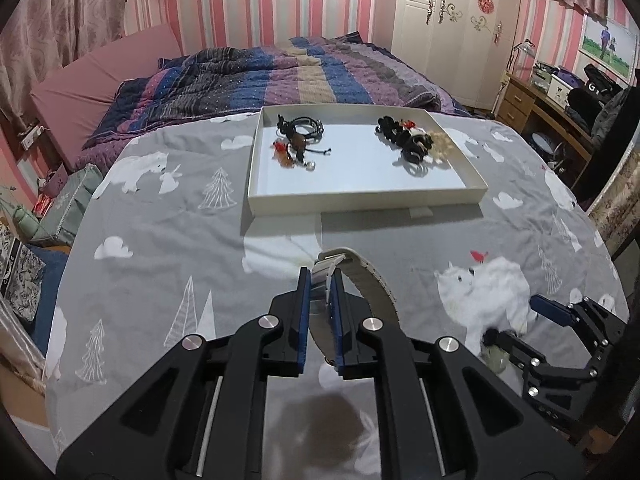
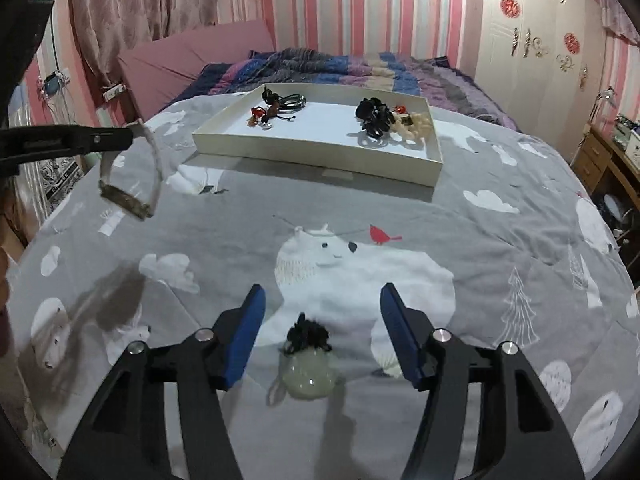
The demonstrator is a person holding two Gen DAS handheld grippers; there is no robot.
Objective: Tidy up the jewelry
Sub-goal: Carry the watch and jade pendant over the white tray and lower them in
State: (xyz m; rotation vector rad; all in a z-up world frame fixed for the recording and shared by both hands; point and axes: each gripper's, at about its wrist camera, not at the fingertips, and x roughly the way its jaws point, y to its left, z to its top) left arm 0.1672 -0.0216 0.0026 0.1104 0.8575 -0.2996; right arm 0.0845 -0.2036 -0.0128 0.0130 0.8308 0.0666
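My left gripper (image 1: 320, 280) is shut on a beige-strapped wristwatch (image 1: 368, 276) and holds it above the bedspread; the right wrist view shows the watch (image 2: 132, 184) hanging from that gripper at the left. My right gripper (image 2: 322, 300) is open, low over the bedspread, its jaws on either side of a pale green jade pendant with a black tassel (image 2: 308, 364). Ahead lies a shallow white tray (image 1: 360, 200) with bracelets and cords (image 1: 300, 136) at its left and black and cream hair pieces (image 1: 412, 140) at its right.
The grey polar-bear bedspread (image 2: 360, 264) covers the work surface. A striped quilt (image 1: 280, 76) lies beyond the tray. A wooden desk (image 1: 552, 108) stands at the right and a white wardrobe (image 1: 448, 20) at the back.
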